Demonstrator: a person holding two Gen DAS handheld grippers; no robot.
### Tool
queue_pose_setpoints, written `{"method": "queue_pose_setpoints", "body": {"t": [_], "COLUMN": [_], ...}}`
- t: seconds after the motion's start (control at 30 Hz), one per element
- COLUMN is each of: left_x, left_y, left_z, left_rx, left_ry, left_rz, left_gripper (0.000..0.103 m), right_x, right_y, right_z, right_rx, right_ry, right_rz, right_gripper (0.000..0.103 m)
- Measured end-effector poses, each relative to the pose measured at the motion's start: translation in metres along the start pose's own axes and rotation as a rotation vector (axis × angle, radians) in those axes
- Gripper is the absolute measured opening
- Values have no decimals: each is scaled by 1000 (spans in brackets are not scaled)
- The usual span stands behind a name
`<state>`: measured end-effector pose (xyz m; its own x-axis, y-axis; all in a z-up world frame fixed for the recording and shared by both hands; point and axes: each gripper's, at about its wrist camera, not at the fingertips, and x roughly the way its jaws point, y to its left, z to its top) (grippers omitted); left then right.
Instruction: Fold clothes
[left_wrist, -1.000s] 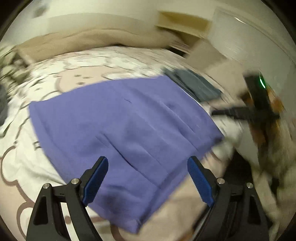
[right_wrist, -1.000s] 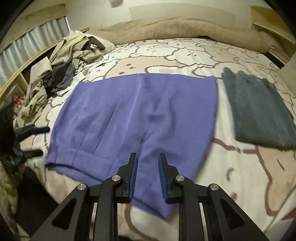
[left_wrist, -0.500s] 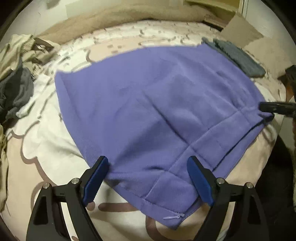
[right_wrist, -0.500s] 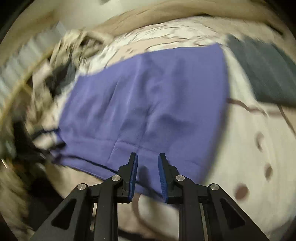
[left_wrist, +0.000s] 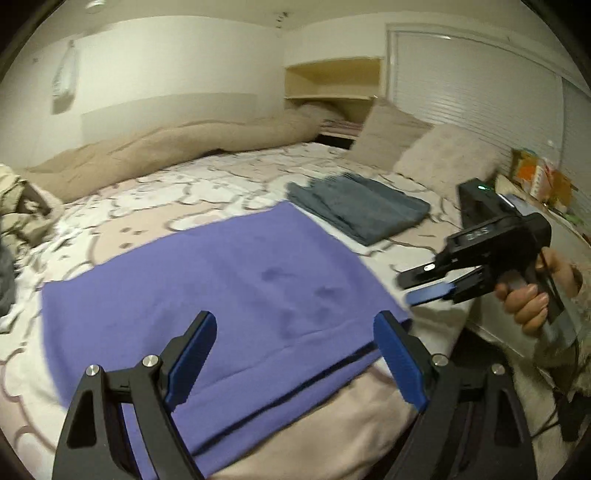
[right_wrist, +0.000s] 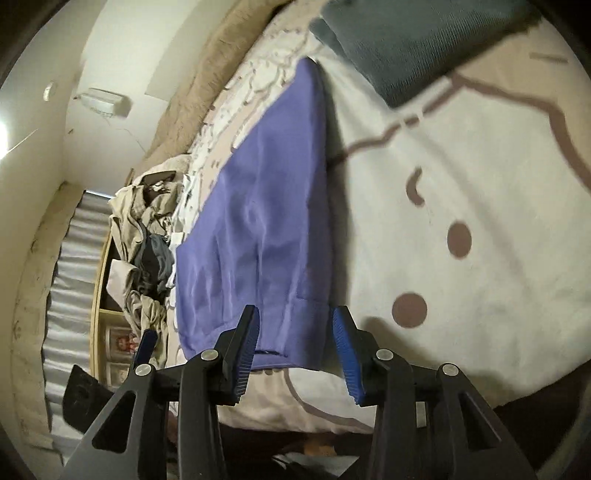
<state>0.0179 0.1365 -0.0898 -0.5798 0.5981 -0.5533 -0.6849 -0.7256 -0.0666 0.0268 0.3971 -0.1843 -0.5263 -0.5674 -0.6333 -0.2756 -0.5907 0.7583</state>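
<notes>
A purple garment (left_wrist: 229, 295) lies spread flat on the bed, its hem at the near edge. It also shows in the right wrist view (right_wrist: 258, 236). My left gripper (left_wrist: 295, 332) is open and empty above the garment's near hem. My right gripper (right_wrist: 295, 325) is open, rolled on its side, its fingers straddling the garment's near right corner. In the left wrist view the right gripper (left_wrist: 413, 286) shows in a hand just right of the garment's corner.
A folded grey garment (left_wrist: 358, 206) lies on the patterned bedsheet (left_wrist: 184, 192) beyond the purple one. A pile of unfolded clothes (right_wrist: 144, 236) lies at the left side. A beige duvet (left_wrist: 166, 147) and pillows (left_wrist: 443, 158) line the far side.
The right gripper has opened, rolled sideways and moved to the garment's right corner. The left gripper's view has swung up and to the right; it stays open.
</notes>
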Motion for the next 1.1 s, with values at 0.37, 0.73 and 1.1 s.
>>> {"method": "queue_pose_setpoints", "body": {"t": [0.37, 0.73, 1.1], "left_x": [61, 61, 62], "left_y": [-57, -76, -99], "left_z": [-7, -5, -7], "left_rx": [47, 92, 296], "left_ry": [122, 110, -1], "left_rz": [-115, -97, 73], "left_gripper": [79, 78, 59], "right_x": [21, 15, 15], "right_y": [-8, 12, 39], "right_z": [3, 15, 21], "right_rx": [96, 127, 58], "right_ry": [77, 83, 101], "right_rz": [21, 94, 91], "right_gripper": [28, 13, 13]}}
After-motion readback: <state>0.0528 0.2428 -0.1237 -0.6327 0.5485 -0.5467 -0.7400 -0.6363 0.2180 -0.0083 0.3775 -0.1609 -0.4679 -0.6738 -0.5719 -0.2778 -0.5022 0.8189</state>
